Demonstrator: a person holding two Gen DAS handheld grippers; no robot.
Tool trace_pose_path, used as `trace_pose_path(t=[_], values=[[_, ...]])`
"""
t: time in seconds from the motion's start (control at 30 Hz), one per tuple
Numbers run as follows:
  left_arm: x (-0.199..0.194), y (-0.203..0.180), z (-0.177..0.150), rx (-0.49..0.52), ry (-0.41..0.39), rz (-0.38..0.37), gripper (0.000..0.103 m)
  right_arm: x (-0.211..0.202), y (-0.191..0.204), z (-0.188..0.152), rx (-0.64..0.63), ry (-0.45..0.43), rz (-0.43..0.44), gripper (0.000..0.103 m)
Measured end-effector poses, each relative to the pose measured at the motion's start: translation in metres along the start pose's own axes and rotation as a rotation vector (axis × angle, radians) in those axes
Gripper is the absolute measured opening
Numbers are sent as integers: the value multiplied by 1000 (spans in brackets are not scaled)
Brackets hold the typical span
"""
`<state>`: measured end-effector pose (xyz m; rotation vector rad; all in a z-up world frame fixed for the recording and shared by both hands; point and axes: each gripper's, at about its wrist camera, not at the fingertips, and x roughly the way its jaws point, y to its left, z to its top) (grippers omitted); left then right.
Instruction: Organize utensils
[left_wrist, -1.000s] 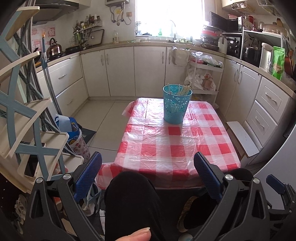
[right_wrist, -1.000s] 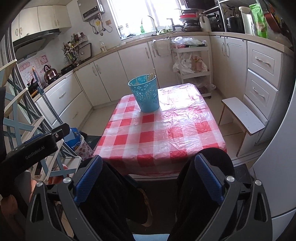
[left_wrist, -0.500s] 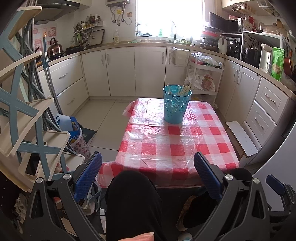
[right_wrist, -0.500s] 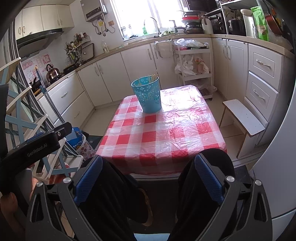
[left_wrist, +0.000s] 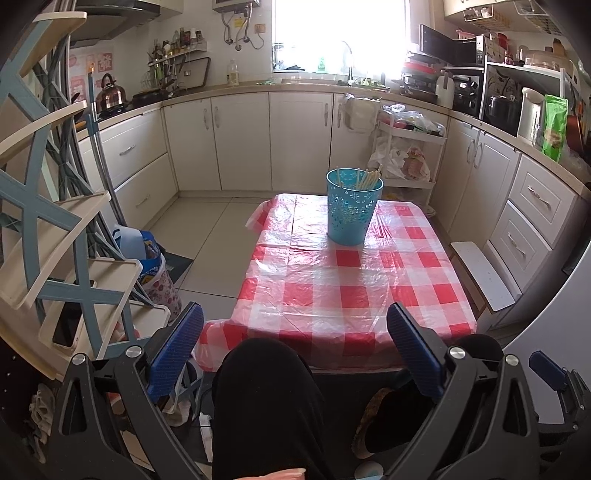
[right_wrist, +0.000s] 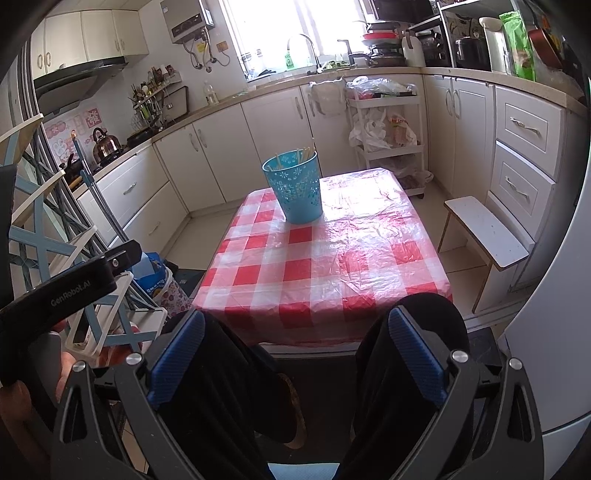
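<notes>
Both the left gripper (left_wrist: 295, 347) and right gripper (right_wrist: 295, 350) are being held spread, empty, near the table (left_wrist: 332, 291); chopsticks (left_wrist: 369, 178) are being kept in the blue basket (left_wrist: 352, 214).

A perforated turquoise plastic basket, round and tapering toward its base (left_wrist: 353, 206), stands upright on the far part of the surface covered in red-and-white checked plastic cloth (left_wrist: 332, 291), just above the centre of the left wrist frame. In the right wrist view it sits left of centre, in the upper half (right_wrist: 294, 188). Several thin, pale wooden chopsticks (left_wrist: 369, 178) lean inside it, their tips poking above the rim toward its right side (right_wrist: 304, 152).
</notes>
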<state>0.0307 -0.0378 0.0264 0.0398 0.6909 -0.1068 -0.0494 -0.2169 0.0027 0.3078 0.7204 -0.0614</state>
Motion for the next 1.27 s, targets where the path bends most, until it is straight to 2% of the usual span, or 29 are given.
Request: trace_pose_path(t=[0.47,0.63,0.73,0.97,1.13,1.27], values=[[5,9,1,-15,14,-2,96,2,0,-7,7,21,0,96],[19,16,0,-54,66,-71,96,3,0,-7,7,25,0,96],[15,20,-7,-74,7,-123,95,7,0,-9,9,30,-1,96],[3,10,-7,-3,-93,-38,95,8,1,-9,1,29,-1,96],[10,10,-1,11,-20,-28,95,8,2,-9,1,27,-2,96],[11,10,-3,6,-13,-19,95,8,2,-9,-1,27,-1,96]])
